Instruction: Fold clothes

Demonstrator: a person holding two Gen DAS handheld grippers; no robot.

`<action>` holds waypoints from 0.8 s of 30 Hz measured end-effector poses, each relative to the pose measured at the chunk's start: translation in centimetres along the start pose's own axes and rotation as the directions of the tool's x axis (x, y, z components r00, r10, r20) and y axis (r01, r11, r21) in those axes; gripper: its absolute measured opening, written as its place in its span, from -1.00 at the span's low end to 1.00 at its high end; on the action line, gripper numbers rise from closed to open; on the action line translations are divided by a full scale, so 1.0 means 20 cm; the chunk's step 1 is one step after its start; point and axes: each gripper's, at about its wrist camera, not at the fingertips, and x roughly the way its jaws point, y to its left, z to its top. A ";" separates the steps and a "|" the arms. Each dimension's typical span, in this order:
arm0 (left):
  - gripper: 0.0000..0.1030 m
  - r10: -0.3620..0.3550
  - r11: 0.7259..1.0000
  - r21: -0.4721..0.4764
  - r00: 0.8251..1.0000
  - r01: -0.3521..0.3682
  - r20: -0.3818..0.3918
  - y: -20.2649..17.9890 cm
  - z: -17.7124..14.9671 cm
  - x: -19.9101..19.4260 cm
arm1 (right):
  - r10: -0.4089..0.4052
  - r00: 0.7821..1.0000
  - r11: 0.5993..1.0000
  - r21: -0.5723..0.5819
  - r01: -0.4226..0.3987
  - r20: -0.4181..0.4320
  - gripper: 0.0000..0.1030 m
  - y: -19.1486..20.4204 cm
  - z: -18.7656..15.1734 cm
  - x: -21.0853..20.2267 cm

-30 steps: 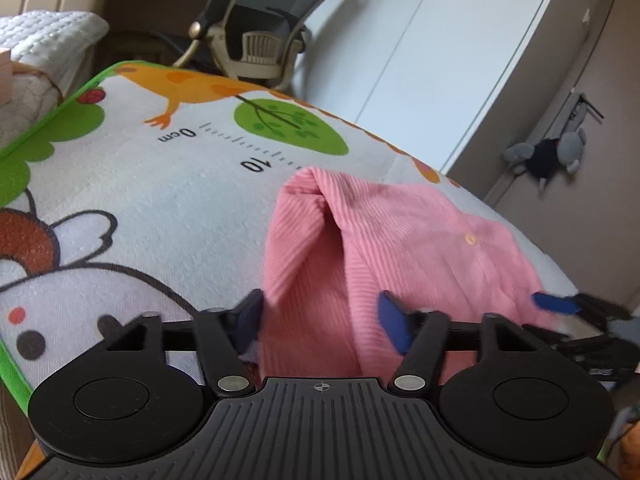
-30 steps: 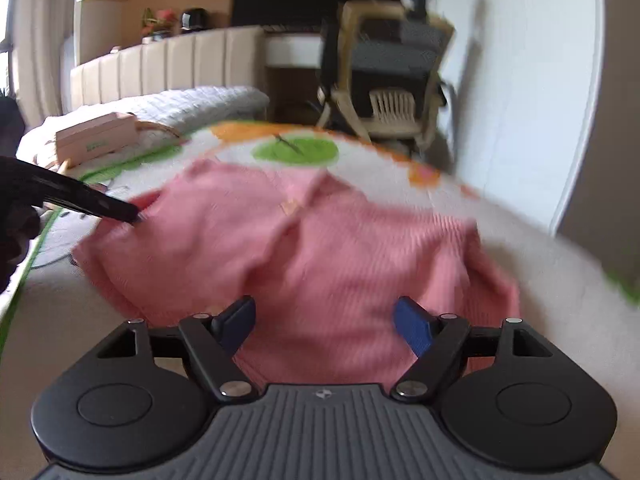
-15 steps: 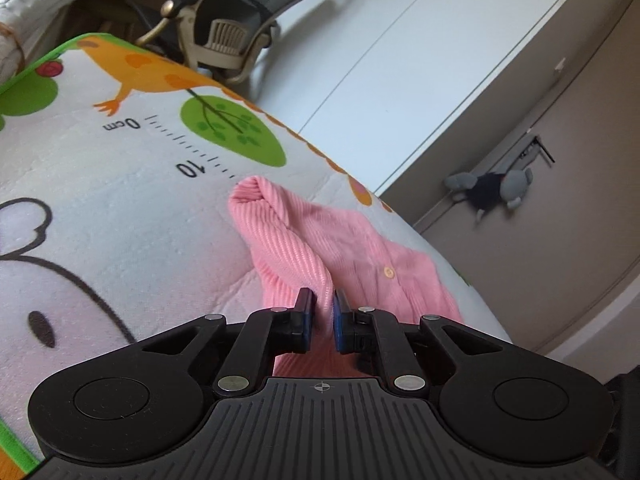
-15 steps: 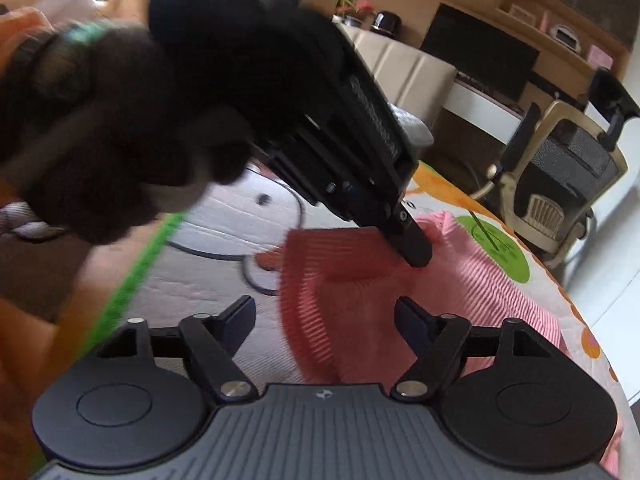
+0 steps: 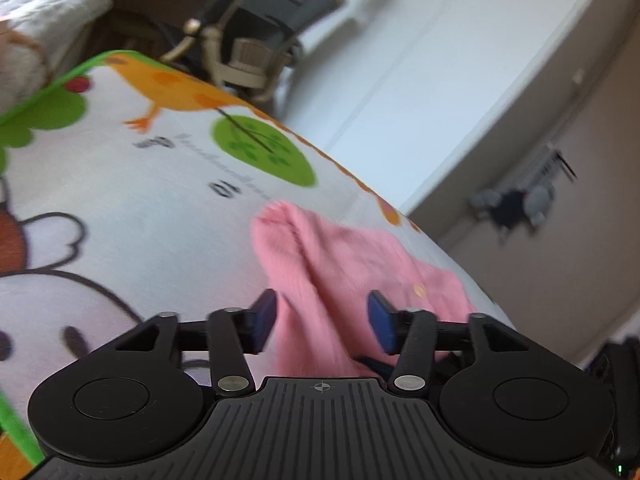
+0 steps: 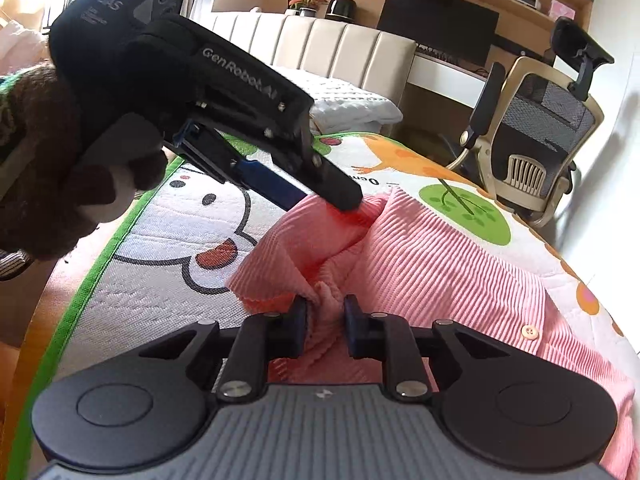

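- Half a second ago the left tool (image 5: 322, 322) had its blue pads pinched together on a ridge of the pink garment (image 5: 340, 264); now its jaws stand wide, with the cloth lying loose between and ahead of them.
- The right tool (image 6: 325, 324), wide open half a second ago, is now narrowed onto a bunched fold of the pink garment (image 6: 440, 264), the cloth squeezed between its pads.
- In the right wrist view, the left tool (image 6: 320, 194) comes in from the upper left, its tips at the far fold of the garment straight ahead of the right tool.
- The garment lies on the cartoon play mat (image 6: 160, 272), spreading from the right tool forward and off to its right; its ribs run roughly away from the tool, and a pale button (image 6: 530, 332) sits to the tool's right.
- A gloved hand (image 6: 60, 184) grips the left tool's handle, up and left of the right tool.
- Writing: "GenRobot.AI" along the left tool's body and "DAS" near its rear; the mat carries "0cm" by a ruler scale.
- An office chair (image 6: 536, 136) stands beyond the mat, ahead and right.
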 end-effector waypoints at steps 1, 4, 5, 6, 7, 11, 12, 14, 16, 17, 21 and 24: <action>0.35 -0.010 1.000 -0.024 1.000 0.010 -0.004 0.02 0.01 0.00 | -0.001 1.000 1.000 -0.001 0.001 0.003 -0.64 0.00 0.00 -0.01; 0.33 -0.046 0.997 -0.064 0.998 0.044 -0.035 0.05 0.00 0.05 | -0.006 1.000 1.000 -0.011 0.006 0.010 -0.64 0.01 -0.01 -0.01; 0.17 -0.060 0.996 -0.070 0.997 0.057 -0.050 0.05 0.00 0.07 | -0.010 1.000 1.000 -0.014 0.010 0.012 -0.63 0.02 -0.01 -0.02; 0.04 -0.074 0.995 -0.075 0.995 0.069 -0.065 0.06 -0.01 0.09 | -0.014 1.000 0.999 -0.028 0.015 0.016 -0.52 0.03 -0.01 -0.02; -0.23 -0.089 0.993 -0.080 0.993 0.082 -0.080 0.05 -0.02 0.11 | -0.019 1.000 0.999 -0.044 0.020 0.021 -0.23 0.05 -0.01 -0.03; -0.42 -0.185 0.979 -0.108 0.978 0.174 -0.101 0.03 -0.02 0.12 | -0.037 0.998 0.994 -0.106 0.041 0.041 0.24 0.12 0.00 -0.05; -0.42 -0.218 0.970 -0.136 0.971 0.204 -0.100 0.02 -0.01 0.11 | -0.041 0.998 0.991 -0.122 0.047 0.046 0.34 0.13 0.00 -0.05; -0.43 -0.267 0.954 -0.169 0.959 0.249 -0.094 -0.01 0.02 0.11 | -0.076 0.995 0.984 -0.159 0.085 0.060 0.48 0.16 0.00 -0.04; -0.42 -0.287 0.949 -0.160 0.954 0.271 -0.088 -0.07 0.06 0.11 | -0.137 0.987 0.971 -0.187 0.151 0.084 0.46 0.17 0.00 -0.01; -0.42 -0.290 0.950 -0.144 0.953 0.276 -0.089 -0.10 0.08 0.11 | -0.163 0.982 0.965 -0.190 0.179 0.100 0.38 0.16 0.00 0.00; -0.04 -0.310 0.950 -0.046 0.949 0.308 -0.049 -0.27 0.16 0.07 | -0.245 0.957 0.965 -0.052 0.256 0.158 -0.60 -0.02 -0.01 -0.10; 0.23 -0.369 0.929 0.016 0.928 0.369 0.057 -0.38 0.24 -0.02 | -0.305 0.933 0.952 0.096 0.291 0.192 -0.70 -0.20 -0.02 -0.22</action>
